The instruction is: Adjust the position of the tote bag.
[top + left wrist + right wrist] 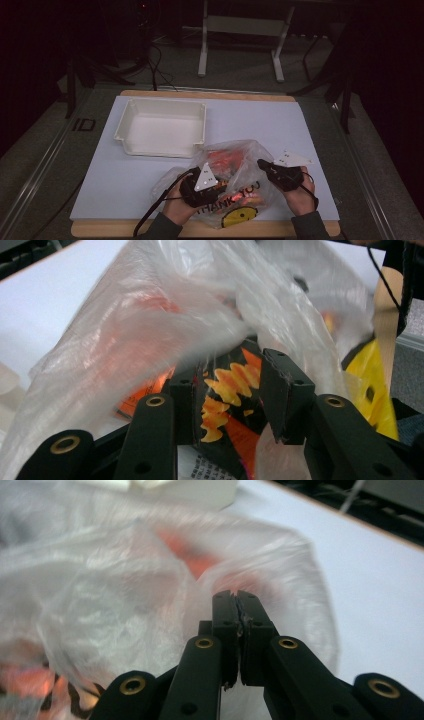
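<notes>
A clear plastic bag (243, 159) printed with THANK YOU and a yellow smiley lies at the table's front, with orange snack packets inside. My left gripper (222, 187) reaches into the bag from the left. In the left gripper view, its jaws (232, 385) stand apart on either side of an orange and black snack packet (225, 390), with bag film (150, 315) draped above. My right gripper (260, 163) is at the bag's right side. In the right gripper view, its jaws (235, 599) are pressed together on a fold of the thin bag film (125, 580).
A white rectangular tray (125, 131) stands behind the bag, toward the back left of the pale blue mat (275, 120). The wooden table edge runs along the front. A person's hands hold both grippers from the bottom. Dark floor and table legs lie beyond.
</notes>
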Demonstrator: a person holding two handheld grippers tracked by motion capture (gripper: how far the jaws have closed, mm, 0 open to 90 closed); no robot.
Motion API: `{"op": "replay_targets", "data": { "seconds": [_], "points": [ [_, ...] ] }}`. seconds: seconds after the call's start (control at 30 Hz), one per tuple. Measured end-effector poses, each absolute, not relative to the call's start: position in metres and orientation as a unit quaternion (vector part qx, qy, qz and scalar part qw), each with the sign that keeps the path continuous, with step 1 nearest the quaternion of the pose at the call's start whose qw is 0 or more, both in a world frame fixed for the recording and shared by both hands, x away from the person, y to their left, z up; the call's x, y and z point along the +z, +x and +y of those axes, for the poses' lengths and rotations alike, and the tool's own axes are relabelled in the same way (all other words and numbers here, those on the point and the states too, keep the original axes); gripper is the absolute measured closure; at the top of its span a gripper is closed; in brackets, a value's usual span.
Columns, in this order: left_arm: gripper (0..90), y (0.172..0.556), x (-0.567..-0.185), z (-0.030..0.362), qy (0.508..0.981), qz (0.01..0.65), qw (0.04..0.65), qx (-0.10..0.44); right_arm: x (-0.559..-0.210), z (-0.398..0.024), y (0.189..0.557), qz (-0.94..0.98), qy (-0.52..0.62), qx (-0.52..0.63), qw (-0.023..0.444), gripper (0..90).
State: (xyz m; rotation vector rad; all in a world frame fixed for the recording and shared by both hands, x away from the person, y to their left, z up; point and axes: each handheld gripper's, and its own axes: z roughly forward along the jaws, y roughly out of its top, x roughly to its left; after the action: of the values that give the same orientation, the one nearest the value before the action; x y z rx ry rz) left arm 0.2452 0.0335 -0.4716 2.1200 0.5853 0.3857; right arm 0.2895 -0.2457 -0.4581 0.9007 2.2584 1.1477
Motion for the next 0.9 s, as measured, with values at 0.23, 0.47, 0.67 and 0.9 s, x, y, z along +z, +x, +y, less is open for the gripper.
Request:
{"op": "replay_targets", "data": {
  "seconds": [0.23,0.47,0.67,0.9],
  "points": [
    [61.9,0.245,-0.473,0.030,0.856,0.231,0.436,0.153,-0.448,-0.257,0.290,0.799,0.348,0.431,0.232,77.9],
    [61.9,0.245,-0.472,0.024,0.857,0.223,0.438,0.152,-0.436,-0.247,0.292,0.804,0.327,0.445,0.220,65.8],
    [61.8,0.244,-0.472,0.020,0.859,0.220,0.437,0.151,-0.426,-0.234,0.301,0.805,0.321,0.455,0.202,62.0],
    [61.6,0.245,-0.470,0.023,0.856,0.224,0.440,0.155,-0.433,-0.224,0.301,0.830,0.296,0.447,0.154,57.4]
  ]
}}
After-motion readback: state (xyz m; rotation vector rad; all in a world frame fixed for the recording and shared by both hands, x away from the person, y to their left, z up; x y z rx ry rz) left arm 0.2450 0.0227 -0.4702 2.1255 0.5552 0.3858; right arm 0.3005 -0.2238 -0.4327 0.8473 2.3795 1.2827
